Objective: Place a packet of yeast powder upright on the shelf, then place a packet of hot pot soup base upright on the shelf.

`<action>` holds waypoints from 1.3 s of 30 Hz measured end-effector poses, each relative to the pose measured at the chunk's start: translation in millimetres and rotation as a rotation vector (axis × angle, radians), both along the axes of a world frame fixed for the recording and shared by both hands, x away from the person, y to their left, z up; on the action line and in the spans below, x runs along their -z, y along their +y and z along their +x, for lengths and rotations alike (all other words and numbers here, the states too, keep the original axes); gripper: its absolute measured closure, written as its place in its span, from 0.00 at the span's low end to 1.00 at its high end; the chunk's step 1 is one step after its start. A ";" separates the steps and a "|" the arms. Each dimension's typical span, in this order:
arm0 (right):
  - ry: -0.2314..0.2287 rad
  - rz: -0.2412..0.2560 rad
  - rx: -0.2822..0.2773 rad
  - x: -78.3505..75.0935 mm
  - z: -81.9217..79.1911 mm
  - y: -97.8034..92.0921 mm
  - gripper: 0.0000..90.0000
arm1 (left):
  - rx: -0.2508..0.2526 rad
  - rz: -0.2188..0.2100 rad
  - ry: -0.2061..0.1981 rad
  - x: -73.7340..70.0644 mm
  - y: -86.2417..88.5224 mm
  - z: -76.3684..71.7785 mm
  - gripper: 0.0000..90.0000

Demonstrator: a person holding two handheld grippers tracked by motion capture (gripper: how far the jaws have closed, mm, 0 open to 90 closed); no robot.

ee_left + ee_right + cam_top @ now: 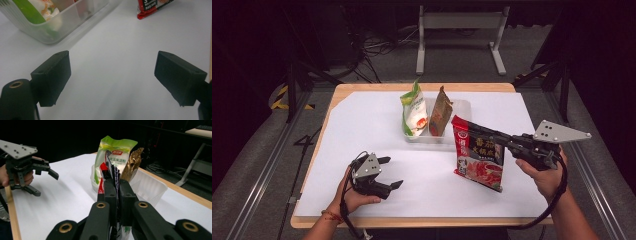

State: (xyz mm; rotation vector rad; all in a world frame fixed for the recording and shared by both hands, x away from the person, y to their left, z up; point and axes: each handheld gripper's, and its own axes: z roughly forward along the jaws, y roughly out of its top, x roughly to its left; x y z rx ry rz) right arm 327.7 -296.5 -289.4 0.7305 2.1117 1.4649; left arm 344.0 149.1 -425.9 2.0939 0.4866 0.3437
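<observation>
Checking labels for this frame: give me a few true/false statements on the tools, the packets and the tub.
1. The right tool is shut on the red packet. True.
2. The left tool holds the green and white bag. False: its jaws stand wide apart with nothing between them, and that bag stands in the clear tub.
3. The brown packet stands in the tub beside the green and white bag. True.
4. The red packet already lies inside the tub. False: it is held upright in front of the tub, by its upper edge.
5. The white sheet covers most of the tabletop. True.
</observation>
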 end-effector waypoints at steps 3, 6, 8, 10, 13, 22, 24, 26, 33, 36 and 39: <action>-0.007 0.003 0.004 -1.0 1.3 0.4 0.97 | -0.003 -0.001 0.000 -0.1 0.8 -1.0 0.16; -0.012 0.016 0.020 -3.6 4.1 -0.2 0.97 | -0.007 -0.006 0.003 -0.2 2.1 -0.8 0.16; -0.019 0.017 0.030 -5.8 4.3 -0.4 0.97 | -0.006 -0.005 0.003 0.2 2.2 -0.6 0.16; -0.022 0.026 0.043 -6.9 4.7 -1.2 0.97 | -0.005 -0.003 0.004 0.6 2.1 -0.6 0.16; -0.031 0.035 0.059 -9.3 5.9 -2.5 0.97 | -0.005 0.000 0.005 0.9 2.3 -2.2 0.16; -0.062 0.066 0.101 -23.7 9.5 -3.1 0.97 | -0.010 0.000 0.006 1.1 2.5 -1.9 0.16; -0.063 0.077 0.106 -27.1 11.2 -2.5 0.97 | -0.012 0.000 0.005 1.3 2.9 -2.8 0.16; -0.073 0.082 0.117 -30.9 13.3 -0.8 0.97 | -0.014 0.002 0.003 0.5 3.4 -3.8 0.16; -0.095 0.109 0.169 -45.1 24.2 5.8 0.97 | -0.011 0.005 -0.001 -0.2 0.6 -4.8 0.16; -0.098 0.111 0.188 -49.4 30.2 11.7 0.97 | -0.009 0.009 -0.001 0.1 0.7 -5.5 0.16; -0.103 0.112 0.212 -52.0 36.5 15.4 0.97 | -0.011 0.003 -0.001 -0.3 1.9 -5.5 0.16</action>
